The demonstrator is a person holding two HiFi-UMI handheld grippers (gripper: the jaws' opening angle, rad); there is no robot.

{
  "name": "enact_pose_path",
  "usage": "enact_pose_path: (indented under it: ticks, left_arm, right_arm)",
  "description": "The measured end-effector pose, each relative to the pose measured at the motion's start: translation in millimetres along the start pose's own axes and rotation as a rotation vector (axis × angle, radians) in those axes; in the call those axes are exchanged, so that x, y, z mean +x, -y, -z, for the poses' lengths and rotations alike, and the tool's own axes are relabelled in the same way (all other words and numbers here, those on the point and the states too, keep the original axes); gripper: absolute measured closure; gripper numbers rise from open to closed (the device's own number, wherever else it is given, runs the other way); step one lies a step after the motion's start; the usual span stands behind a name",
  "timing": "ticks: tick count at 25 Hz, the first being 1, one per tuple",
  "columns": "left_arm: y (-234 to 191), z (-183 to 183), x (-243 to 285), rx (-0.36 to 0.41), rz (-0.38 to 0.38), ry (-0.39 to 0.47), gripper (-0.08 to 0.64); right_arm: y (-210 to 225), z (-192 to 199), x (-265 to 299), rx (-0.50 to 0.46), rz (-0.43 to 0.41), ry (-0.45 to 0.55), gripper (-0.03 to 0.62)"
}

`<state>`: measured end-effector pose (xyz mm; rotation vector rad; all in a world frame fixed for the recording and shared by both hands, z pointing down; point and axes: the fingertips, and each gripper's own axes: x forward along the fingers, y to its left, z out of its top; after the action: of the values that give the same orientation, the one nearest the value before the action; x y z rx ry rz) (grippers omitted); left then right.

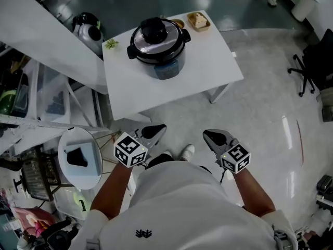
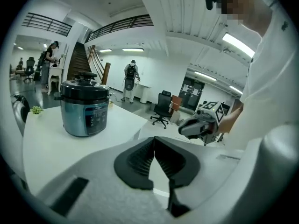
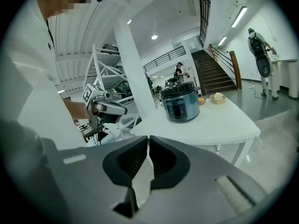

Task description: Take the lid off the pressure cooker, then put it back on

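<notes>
Standing short of the white square table (image 1: 174, 95), the person is holding both tools low at the waist, well apart from the job. In the head view, the round blue-and-black pressure cooker (image 1: 157, 51) is sitting toward the far left part of the table. Its black knobbed lid (image 1: 154, 34) is on, and its two side handles are lying roughly left to right. It is lying straight ahead of the grey left gripper (image 1: 157, 129). The grey right gripper (image 1: 208, 135) is hanging off to the right, so the left one looks slightly better lined up. Beyond the cooker, a small tan tray of food (image 1: 199, 21) is resting at the far edge.

In the left gripper view, the left gripper (image 2: 153, 143) is showing its jaws pressed together with nothing between them. The cooker (image 2: 85, 110) is standing far off to the left, lid (image 2: 84, 84) seated. The right gripper (image 2: 198, 126) is floating at the right.

In the right gripper view, the right gripper (image 3: 148, 141) is likewise showing its jaws closed to a sliver and empty. The cooker (image 3: 180, 105) is lying ahead and slightly right, across bare tabletop (image 3: 212, 124). All around, an open hall with a staircase and glossy pale floor is stretching away.
</notes>
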<state>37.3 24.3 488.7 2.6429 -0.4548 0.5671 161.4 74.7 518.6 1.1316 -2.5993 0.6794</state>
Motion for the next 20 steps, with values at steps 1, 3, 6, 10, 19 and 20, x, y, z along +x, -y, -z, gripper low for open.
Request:
enact_pose_path:
  ticks: [1, 3, 6, 10, 19, 20]
  left_arm:
    - [9, 5, 1, 0.007, 0.019, -0.007, 0.552]
    - [28, 12, 0, 0.018, 0.063, -0.018, 0.552]
    - [49, 19, -8, 0.096, 0.081, -0.073, 0.552]
    - [66, 15, -28, 0.15, 0.073, -0.086, 0.552]
    - [91, 43, -78, 0.066, 0.054, -0.013, 0.552]
    - [94, 47, -82, 0.062, 0.053, -0.012, 0.552]
  right_arm:
    - [-4, -1, 1, -0.007, -0.005, 0.0, 0.566]
    - [-14, -2, 5, -0.02, -0.015, -0.005, 0.568]
    - [-30, -6, 10, -0.041, -0.036, -0.012, 0.571]
    - [-54, -16, 14, -0.091, -0.064, -0.019, 0.577]
    - [-109, -12, 18, -0.12, -0.081, -0.027, 0.578]
    - [-113, -11, 17, -0.121, -0.08, -0.027, 0.578]
